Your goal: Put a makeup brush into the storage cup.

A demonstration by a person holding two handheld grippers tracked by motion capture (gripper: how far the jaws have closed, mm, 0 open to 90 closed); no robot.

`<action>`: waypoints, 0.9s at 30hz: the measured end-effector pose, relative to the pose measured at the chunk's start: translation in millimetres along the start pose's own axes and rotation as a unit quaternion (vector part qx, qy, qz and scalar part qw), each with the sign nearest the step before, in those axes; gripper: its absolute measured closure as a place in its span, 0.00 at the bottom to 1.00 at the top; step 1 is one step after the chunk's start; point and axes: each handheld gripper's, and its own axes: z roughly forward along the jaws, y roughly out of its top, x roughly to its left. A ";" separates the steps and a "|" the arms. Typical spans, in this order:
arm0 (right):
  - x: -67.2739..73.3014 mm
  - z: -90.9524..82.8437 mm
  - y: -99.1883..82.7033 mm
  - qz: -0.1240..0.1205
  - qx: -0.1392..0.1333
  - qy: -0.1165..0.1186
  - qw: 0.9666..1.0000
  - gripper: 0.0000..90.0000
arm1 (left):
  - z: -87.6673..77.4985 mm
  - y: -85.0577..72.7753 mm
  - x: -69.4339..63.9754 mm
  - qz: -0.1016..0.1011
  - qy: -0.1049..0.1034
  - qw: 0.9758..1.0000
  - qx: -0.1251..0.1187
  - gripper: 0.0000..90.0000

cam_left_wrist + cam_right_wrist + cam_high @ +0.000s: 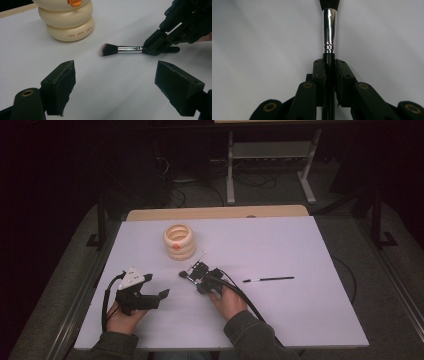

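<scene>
On a white table (300, 320), the right gripper (200, 276) clamps a makeup brush (120, 49) by its black handle near the centre, likely mid-pickup, while the left gripper (150, 296) rests with jaws spread; beyond stands a cream ringed holder (179, 241), probably the destination.

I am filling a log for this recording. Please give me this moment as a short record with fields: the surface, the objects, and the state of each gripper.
surface: white table top
holder: cream ringed holder, upright, far side, apart from both grippers
brush: makeup brush, lying level, bristles toward the holder side
pen: black pen, lying flat, right of the grippers
left gripper: open, holds nothing
right gripper: shut on the brush handle
</scene>
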 end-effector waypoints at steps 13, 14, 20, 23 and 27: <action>-14.4 -6.5 -10.4 -0.012 -0.018 0.049 0.999 0.87 | -0.1 0.8 0.3 -0.016 -0.017 1.000 -0.011 0.19; -15.7 -8.7 -12.4 -0.011 -0.023 0.051 0.998 0.88 | -1.1 1.2 -0.4 -0.024 -0.023 0.999 -0.014 0.19; -21.8 -26.0 -25.3 -0.021 -0.040 0.055 0.997 0.87 | -2.0 8.2 -7.7 -0.023 -0.043 0.998 -0.027 0.19; -26.9 -37.6 -31.4 -0.025 -0.055 0.064 0.996 0.87 | 0.1 11.7 -11.6 -0.022 -0.060 0.998 -0.022 0.19; -36.6 -56.3 -40.8 -0.021 -0.077 0.074 0.994 0.87 | 2.4 18.5 -16.9 -0.003 -0.079 0.997 -0.018 0.28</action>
